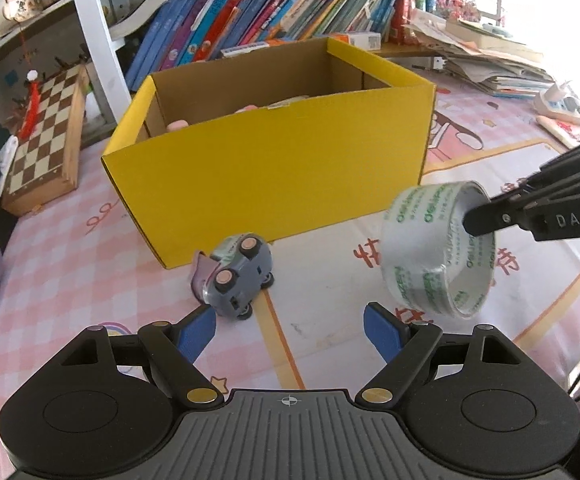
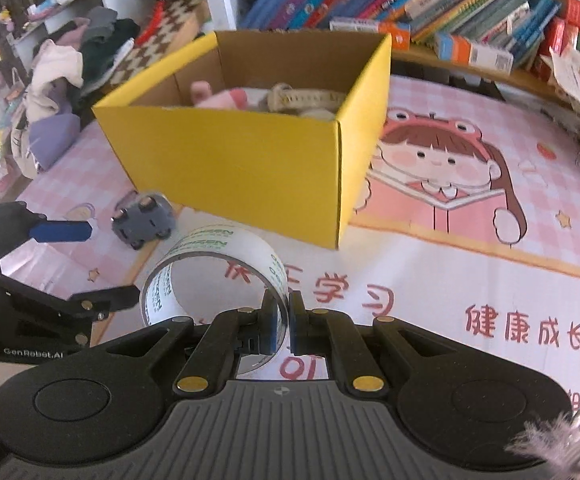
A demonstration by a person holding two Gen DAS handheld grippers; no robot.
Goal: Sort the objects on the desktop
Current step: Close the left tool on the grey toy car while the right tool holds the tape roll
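A yellow cardboard box (image 1: 274, 168) stands open on the table and holds pink and beige items (image 2: 274, 98). My right gripper (image 2: 284, 312) is shut on the wall of a clear tape roll (image 2: 210, 272) with green print and holds it above the table, in front of the box. The roll also shows at the right of the left wrist view (image 1: 437, 248), with the right gripper (image 1: 485, 220) pinching it. A grey toy car (image 1: 238, 276) lies on its side by the box's near corner. My left gripper (image 1: 290, 330) is open and empty, just short of the car.
A folded wooden chessboard (image 1: 46, 140) lies left of the box. Books (image 1: 258, 8) line the shelf behind. A paper stack (image 1: 489, 60) sits at the back right. Clothes (image 2: 58, 92) are piled at the far left. A cartoon mat (image 2: 469, 184) covers the table.
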